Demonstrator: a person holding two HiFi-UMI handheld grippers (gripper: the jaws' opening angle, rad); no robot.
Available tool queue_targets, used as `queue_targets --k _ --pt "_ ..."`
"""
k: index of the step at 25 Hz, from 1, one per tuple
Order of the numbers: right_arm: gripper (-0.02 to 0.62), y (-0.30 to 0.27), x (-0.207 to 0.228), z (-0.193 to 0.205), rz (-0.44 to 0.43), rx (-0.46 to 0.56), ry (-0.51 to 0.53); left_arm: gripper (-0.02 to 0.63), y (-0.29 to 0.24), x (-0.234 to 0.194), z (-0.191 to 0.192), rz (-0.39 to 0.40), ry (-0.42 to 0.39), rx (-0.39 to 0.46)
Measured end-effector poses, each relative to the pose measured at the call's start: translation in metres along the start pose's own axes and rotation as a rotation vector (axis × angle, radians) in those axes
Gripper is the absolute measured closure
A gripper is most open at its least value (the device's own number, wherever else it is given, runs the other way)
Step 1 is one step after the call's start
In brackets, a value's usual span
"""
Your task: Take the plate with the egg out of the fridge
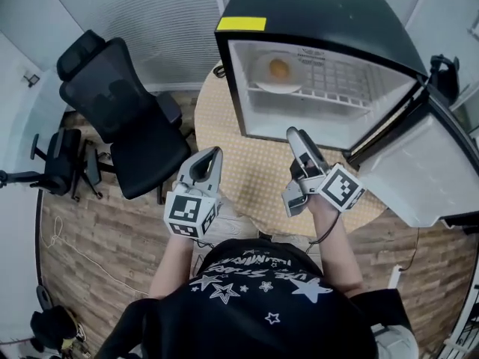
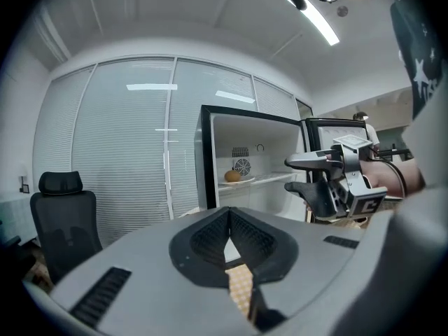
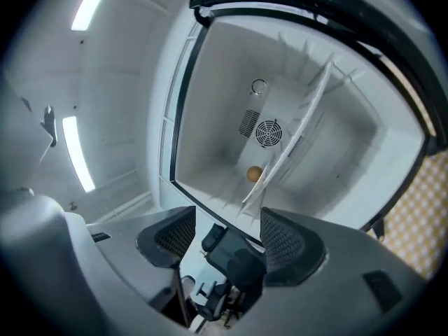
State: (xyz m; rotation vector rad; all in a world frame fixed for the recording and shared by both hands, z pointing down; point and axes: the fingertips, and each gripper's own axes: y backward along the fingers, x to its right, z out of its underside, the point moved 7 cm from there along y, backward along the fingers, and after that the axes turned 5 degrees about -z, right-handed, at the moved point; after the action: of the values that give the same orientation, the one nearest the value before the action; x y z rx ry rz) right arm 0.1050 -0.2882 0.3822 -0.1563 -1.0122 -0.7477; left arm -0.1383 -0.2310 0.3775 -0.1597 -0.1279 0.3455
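Observation:
A white plate (image 1: 274,81) with a brown egg (image 1: 278,68) sits at the left end of the wire shelf inside the open fridge (image 1: 314,13). My right gripper (image 1: 296,169) hangs just in front of the fridge opening, rolled on its side, jaws open and empty. In the right gripper view the egg (image 3: 254,173) and the plate (image 3: 260,185) lie straight beyond the right gripper (image 3: 225,222). My left gripper (image 1: 212,155) hovers over the table left of the fridge, jaws shut on nothing. From the left gripper (image 2: 229,212) the egg (image 2: 232,176) shows farther off.
The fridge stands on a round table (image 1: 247,178) with a dotted yellow cover. Its door (image 1: 434,170) swings open to the right. A black office chair (image 1: 120,111) stands left of the table, on a wooden floor. Window blinds run behind.

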Motion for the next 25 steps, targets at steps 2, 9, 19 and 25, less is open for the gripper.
queue_targets --k 2,9,19,25 --pt "0.328 -0.009 0.004 -0.002 -0.038 0.005 -0.084 0.601 -0.002 -0.001 0.001 -0.024 0.002 -0.010" --pt "0.330 -0.023 0.020 -0.003 -0.041 0.022 -0.182 0.601 -0.007 -0.004 0.002 -0.062 0.012 -0.041" --pt "0.331 -0.045 0.028 -0.007 -0.030 0.119 -0.239 0.601 -0.036 -0.032 0.005 -0.015 0.021 -0.045" --pt "0.331 -0.073 0.034 -0.005 0.009 0.196 -0.280 0.600 -0.060 -0.065 0.008 0.049 0.022 -0.049"
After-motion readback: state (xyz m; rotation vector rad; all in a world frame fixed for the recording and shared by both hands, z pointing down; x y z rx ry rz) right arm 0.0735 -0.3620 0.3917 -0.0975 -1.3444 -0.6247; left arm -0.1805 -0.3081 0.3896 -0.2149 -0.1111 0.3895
